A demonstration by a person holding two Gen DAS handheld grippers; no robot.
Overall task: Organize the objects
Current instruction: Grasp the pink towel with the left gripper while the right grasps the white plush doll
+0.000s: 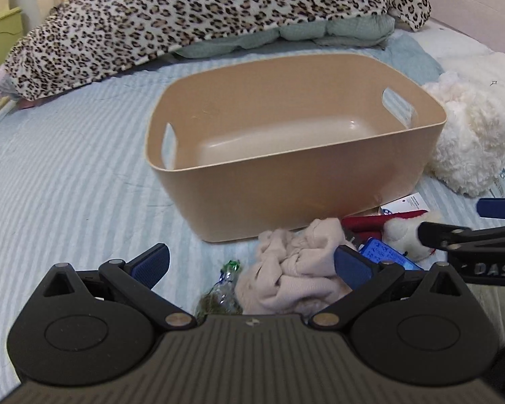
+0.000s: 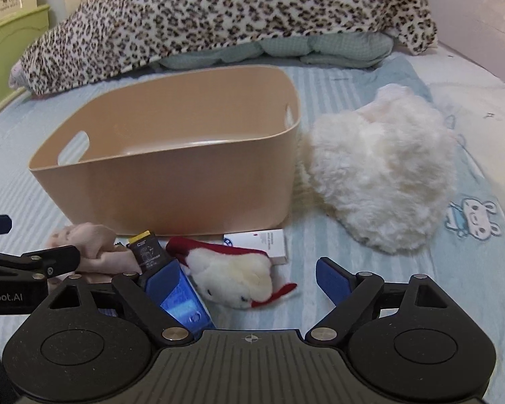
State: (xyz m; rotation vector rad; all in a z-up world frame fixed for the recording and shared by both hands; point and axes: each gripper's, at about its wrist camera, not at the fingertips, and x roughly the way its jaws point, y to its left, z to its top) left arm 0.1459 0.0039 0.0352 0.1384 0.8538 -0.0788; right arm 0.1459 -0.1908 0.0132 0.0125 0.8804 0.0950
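Note:
An empty tan plastic bin [image 1: 286, 181] [image 2: 171, 188] with cut-out handles stands on the bed. In front of it lie a crumpled beige cloth [image 1: 296, 269] [image 2: 94, 245], a small white plush with red trim [image 2: 232, 276] [image 1: 400, 229], a blue packet [image 2: 185, 306] [image 1: 387, 252], a dark packet [image 2: 146, 247], a white box [image 2: 262, 240] and a clear wrapper [image 1: 224, 286]. My left gripper [image 1: 252, 262] is open over the cloth. My right gripper [image 2: 247, 277] is open around the small plush.
A large fluffy white plush [image 2: 380, 175] [image 1: 468, 141] lies right of the bin. A leopard-print blanket [image 1: 185, 17] over green pillows [image 1: 336, 30] fills the back of the striped bed. A green cabinet [image 2: 10, 50] stands at the far left.

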